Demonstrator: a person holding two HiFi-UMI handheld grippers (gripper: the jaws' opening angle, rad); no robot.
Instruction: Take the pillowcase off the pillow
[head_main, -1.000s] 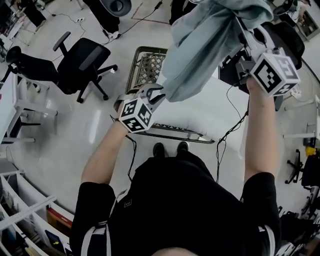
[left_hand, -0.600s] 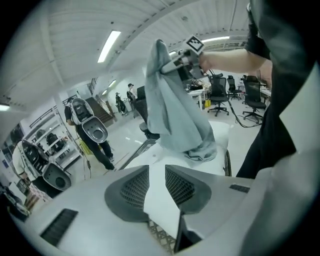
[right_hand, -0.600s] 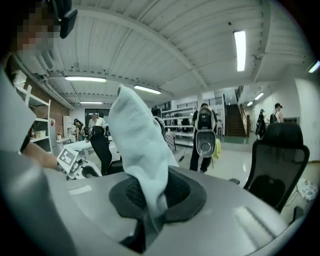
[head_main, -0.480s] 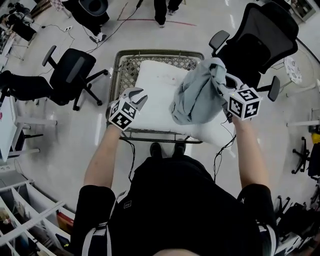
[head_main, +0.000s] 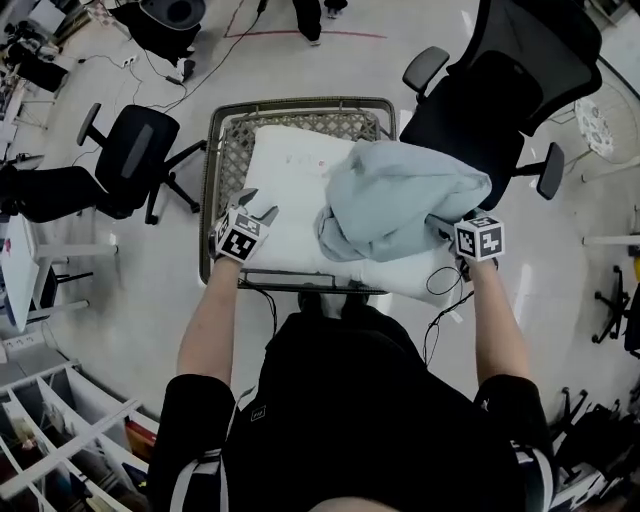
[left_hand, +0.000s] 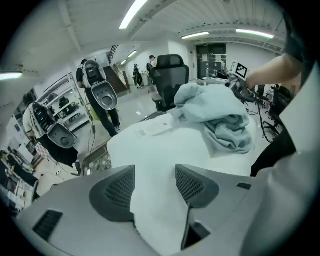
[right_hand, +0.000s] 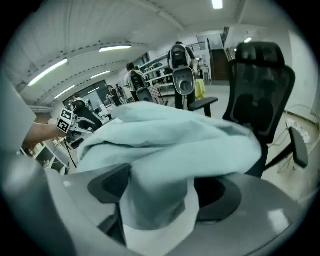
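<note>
A bare white pillow (head_main: 290, 190) lies across a wire basket cart (head_main: 225, 130). The pale blue pillowcase (head_main: 400, 200) sits off it, heaped on the pillow's right half. My left gripper (head_main: 256, 206) is at the pillow's near left edge. Its jaws have just been opening and stand apart with white pillow fabric (left_hand: 165, 145) between them (left_hand: 155, 185). My right gripper (head_main: 447, 228) is at the heap's right side. Its jaws have also just been opening, and a fold of pillowcase (right_hand: 165, 140) drapes loosely between them (right_hand: 157, 192), clear of the right pad.
A tall black office chair (head_main: 500, 90) stands just right of the cart. A second chair (head_main: 135, 155) is on the left. A black cable (head_main: 445, 290) hangs by the cart's near right corner. Shelving (head_main: 60, 430) is at lower left. A person's legs (head_main: 315, 15) are beyond the cart.
Both grippers came down toward the cart. The pillowcase, held high by the right gripper a second ago, now lies heaped on the pillow. The left gripper dropped to the pillow's near left edge.
</note>
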